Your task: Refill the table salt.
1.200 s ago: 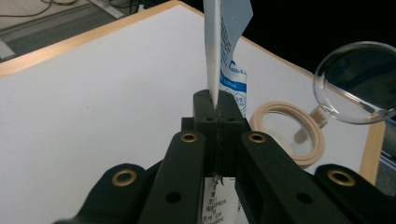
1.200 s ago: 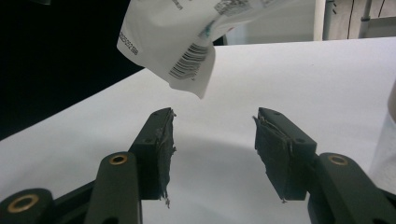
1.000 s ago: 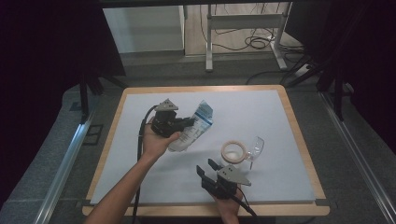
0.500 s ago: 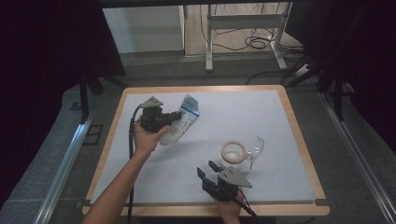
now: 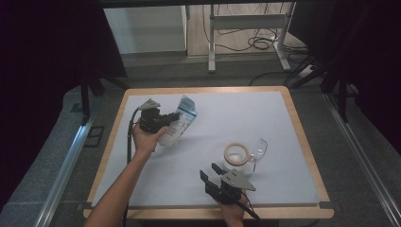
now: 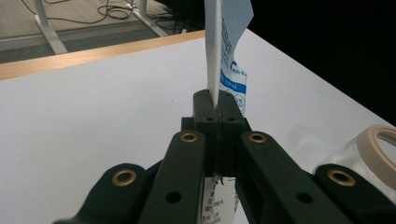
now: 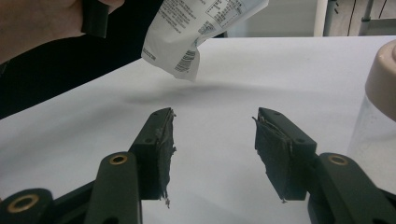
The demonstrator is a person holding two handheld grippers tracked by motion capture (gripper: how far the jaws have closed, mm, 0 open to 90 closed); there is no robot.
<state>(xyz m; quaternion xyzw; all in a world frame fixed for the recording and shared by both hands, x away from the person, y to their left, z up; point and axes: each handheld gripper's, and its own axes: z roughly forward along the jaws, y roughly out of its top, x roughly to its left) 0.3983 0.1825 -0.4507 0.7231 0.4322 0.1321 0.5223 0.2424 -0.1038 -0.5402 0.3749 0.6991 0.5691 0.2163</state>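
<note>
Left hand-held gripper: we see it clenched on the white and blue pouch, jaws pressed flat on the thin film.
Pouch: we place it toward 10 o'clock of the bench, lifted clear of the white surface; its shadow falls beneath it in the right gripper view.
Right hand-held gripper: we note it released, jaws parted with bare bench between them, near the 6 o'clock edge.
Tape ring: at 1 o'clock from the right hand-held gripper, lying flat.
Clear glass: on its side, just beside the tape ring at 3 o'clock.
</note>
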